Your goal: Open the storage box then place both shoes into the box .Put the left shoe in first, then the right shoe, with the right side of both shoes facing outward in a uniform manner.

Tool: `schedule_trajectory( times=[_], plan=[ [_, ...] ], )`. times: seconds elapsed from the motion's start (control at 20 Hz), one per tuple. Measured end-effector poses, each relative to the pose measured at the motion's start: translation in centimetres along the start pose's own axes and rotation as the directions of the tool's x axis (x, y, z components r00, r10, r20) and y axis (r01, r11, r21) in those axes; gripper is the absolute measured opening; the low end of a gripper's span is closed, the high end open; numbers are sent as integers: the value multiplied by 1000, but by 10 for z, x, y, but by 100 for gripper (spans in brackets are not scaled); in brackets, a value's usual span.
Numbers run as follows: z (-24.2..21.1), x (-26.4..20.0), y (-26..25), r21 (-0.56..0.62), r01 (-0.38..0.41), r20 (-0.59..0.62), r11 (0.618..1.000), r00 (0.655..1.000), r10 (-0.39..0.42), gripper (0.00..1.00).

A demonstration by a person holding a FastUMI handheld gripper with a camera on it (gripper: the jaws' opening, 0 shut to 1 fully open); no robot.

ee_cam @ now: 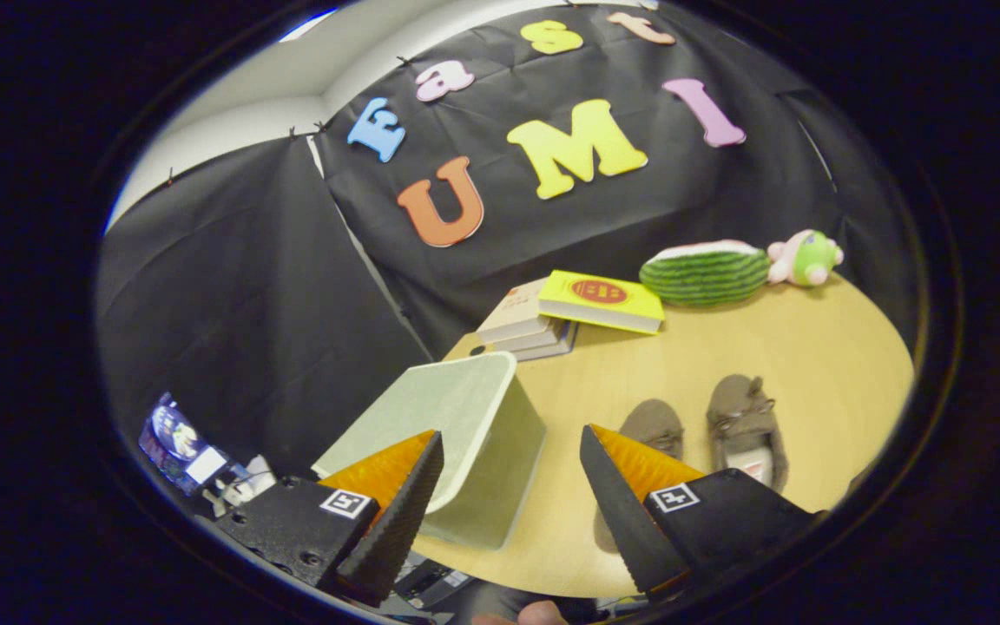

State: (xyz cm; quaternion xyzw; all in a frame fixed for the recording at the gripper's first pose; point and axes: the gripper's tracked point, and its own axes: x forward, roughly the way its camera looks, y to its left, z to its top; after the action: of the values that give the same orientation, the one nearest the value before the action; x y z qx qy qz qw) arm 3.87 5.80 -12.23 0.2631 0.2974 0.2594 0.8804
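Gripper view: my tongs gape wide, holding nothing. Box, pale matte plastic, lid shut, sits behind my left finger. Books stacked beyond it on the wooden table. Two soft brown shoes lie side by side past my right finger. Striped green plush and a small toy sit at the far edge.

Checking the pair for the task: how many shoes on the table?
2. Both brown fabric slip-on shoes lie side by side on the round wooden table: one partly behind the open tongs, the other beside it.
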Motion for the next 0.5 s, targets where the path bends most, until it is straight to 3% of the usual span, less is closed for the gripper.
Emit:
schedule_trajectory(
  times=[0.1,0.25,0.5],
  plan=[
    [-13,14,5,77,-104,-76,992,991,110,100],
    [-25,29,16,225,-221,-140,949,957,256,100],
    [-33,50,18,376,-261,-188,889,918,349,98]
  ],
)
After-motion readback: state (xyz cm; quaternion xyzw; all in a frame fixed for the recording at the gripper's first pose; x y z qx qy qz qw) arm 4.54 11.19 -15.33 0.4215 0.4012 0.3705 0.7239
